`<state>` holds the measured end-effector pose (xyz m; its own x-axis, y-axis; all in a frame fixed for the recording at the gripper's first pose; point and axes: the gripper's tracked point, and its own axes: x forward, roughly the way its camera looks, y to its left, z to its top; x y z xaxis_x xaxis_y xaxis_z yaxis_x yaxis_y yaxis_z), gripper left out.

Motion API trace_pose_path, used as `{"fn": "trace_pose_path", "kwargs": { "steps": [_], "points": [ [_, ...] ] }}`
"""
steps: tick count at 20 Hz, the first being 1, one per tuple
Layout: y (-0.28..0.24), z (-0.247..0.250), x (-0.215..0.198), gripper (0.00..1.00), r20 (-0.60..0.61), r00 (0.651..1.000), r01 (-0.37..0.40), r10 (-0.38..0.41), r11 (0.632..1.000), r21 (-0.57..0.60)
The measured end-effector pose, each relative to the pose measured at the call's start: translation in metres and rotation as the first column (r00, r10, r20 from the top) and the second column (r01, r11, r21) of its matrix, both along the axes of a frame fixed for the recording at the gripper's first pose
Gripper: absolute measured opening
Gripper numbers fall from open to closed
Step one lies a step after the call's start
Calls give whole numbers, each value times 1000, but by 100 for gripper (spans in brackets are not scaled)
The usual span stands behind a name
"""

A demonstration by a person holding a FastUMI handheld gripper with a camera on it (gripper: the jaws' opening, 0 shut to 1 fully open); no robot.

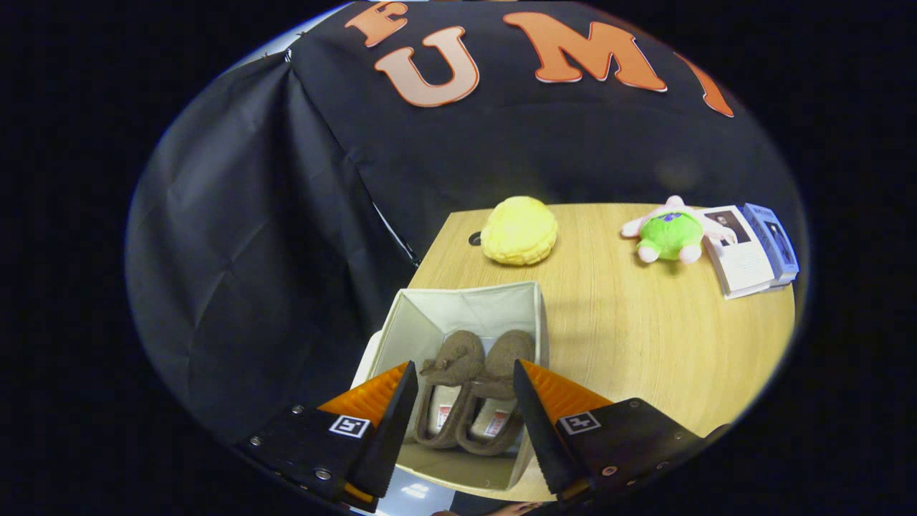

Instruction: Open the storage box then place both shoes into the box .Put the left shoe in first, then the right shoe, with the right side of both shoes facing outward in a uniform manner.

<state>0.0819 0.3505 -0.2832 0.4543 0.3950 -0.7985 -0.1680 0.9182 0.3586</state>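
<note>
tool (464,401) hovers above the open storage box (458,304), its fingers (390,419) spread wide and gripping nothing. both shoes (469,390) lie side by side inside the storage box, directly below the gap between the fingers, their long axes running away from the tool with toes toward the far wall of the storage box. by the look of it the placing is done, so the next move is likely a straight lift back out. beyond the storage box on the bench (630,337) sit a yellow plush (519,231), a green plush toy (672,233) and some booklets (752,251), well apart from it.
</note>
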Motion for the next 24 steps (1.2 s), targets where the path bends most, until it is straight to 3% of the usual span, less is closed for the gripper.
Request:
{"fn": "trace_pose_path", "kwargs": {
  "steps": [3, 7, 14, 18, 21, 24],
  "points": [
    [-32, 33, 10, 89, 142, 990, 26, -25, 1000, -2],
    [-88, 78, 12, 93, 321, 945, 72, -66, 997, -6],
    [-209, 147, -7, 94, 601, 790, 183, -122, 982, -41],
    [-258, 174, -29, 93, 690, 714, 205, -118, 978, -44],
    [-285, 180, -40, 95, 724, 676, 215, -136, 976, -18],
    [-314, 180, -45, 96, 775, 623, 250, -104, 965, -72]
  ]
}}
